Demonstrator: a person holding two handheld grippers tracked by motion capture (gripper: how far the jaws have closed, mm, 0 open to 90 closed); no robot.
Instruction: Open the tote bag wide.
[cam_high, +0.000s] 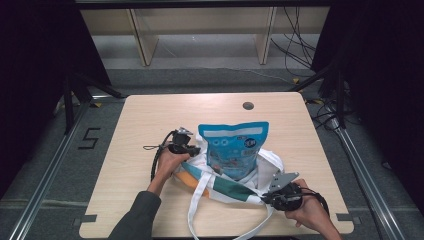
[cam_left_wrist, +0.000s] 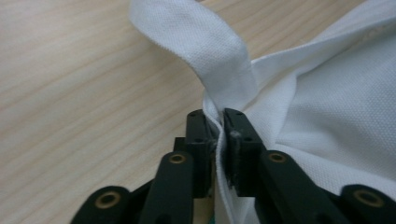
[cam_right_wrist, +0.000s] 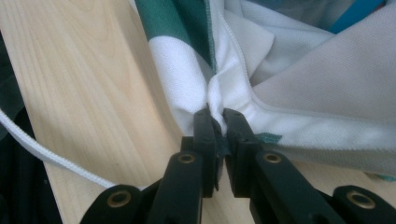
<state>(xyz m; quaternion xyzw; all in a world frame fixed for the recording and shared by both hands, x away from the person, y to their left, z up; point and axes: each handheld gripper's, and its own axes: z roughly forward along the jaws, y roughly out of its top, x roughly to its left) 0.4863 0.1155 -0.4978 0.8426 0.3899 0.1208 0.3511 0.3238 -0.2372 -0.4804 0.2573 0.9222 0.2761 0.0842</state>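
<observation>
The white tote bag (cam_high: 235, 182) with a green stripe lies in the lower centre of the high view, on the wooden table (cam_high: 140, 125). A blue snack pouch (cam_high: 234, 147) sticks out of its mouth. The left gripper (cam_high: 192, 150) has its jaws closed on the bag's rim at the left. The right gripper (cam_high: 267, 199) pinches the rim at the lower right.

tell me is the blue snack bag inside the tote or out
Partly in: the blue snack bag has its lower end inside the tote bag mouth, its top sticking out.
</observation>
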